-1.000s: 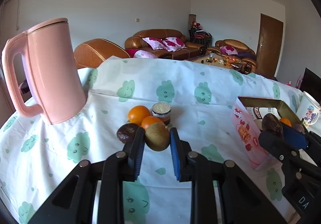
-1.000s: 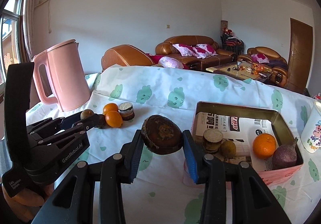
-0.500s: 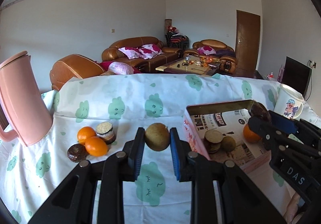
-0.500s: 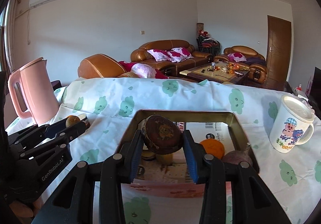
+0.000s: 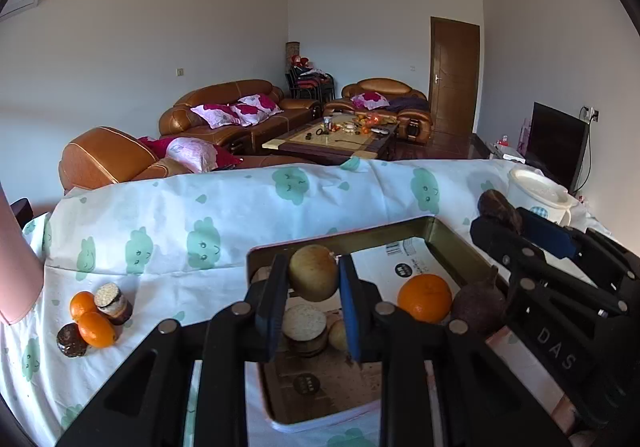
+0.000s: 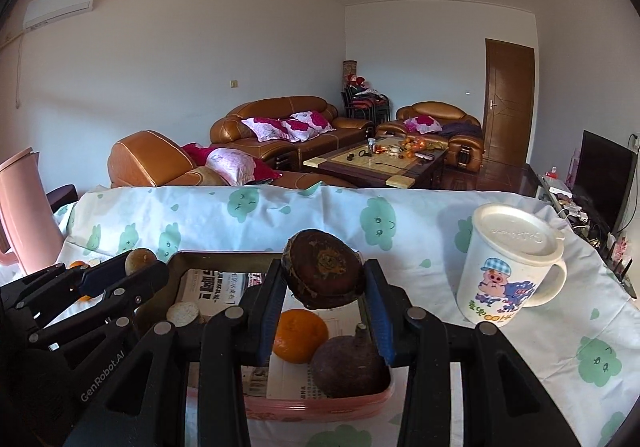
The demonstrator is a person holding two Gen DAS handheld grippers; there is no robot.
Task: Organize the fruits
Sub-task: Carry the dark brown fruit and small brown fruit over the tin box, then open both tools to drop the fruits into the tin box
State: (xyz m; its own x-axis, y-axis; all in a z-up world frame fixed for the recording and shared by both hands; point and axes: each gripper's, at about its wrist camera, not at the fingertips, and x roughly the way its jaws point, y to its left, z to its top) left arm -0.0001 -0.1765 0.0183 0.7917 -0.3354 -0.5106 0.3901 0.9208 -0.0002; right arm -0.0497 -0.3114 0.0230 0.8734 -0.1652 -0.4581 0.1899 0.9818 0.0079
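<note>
My left gripper [image 5: 313,281] is shut on a yellow-green round fruit [image 5: 313,271] and holds it above the left part of the pink box [image 5: 340,243]. My right gripper [image 6: 323,279] is shut on a dark brown fruit [image 6: 322,273] above the box's right part [image 6: 320,405]. Inside the box lie an orange [image 5: 424,297], a dark purple fruit [image 5: 478,305], a cut-faced round fruit [image 5: 303,327] and a small yellow fruit [image 5: 337,335]. On the cloth at left remain two oranges [image 5: 95,329], a dark fruit [image 5: 71,339] and a cut-topped brown one [image 5: 113,303].
A lidded cartoon mug [image 6: 510,265] stands just right of the box. A pink kettle [image 6: 18,207] stands at the far left. The table wears a white cloth with green clouds [image 5: 208,243]. Sofas lie beyond the far edge.
Both grippers moved right from the fruit pile, carrying their fruits, and now hover over the box. The kettle has slid out to the left of both views.
</note>
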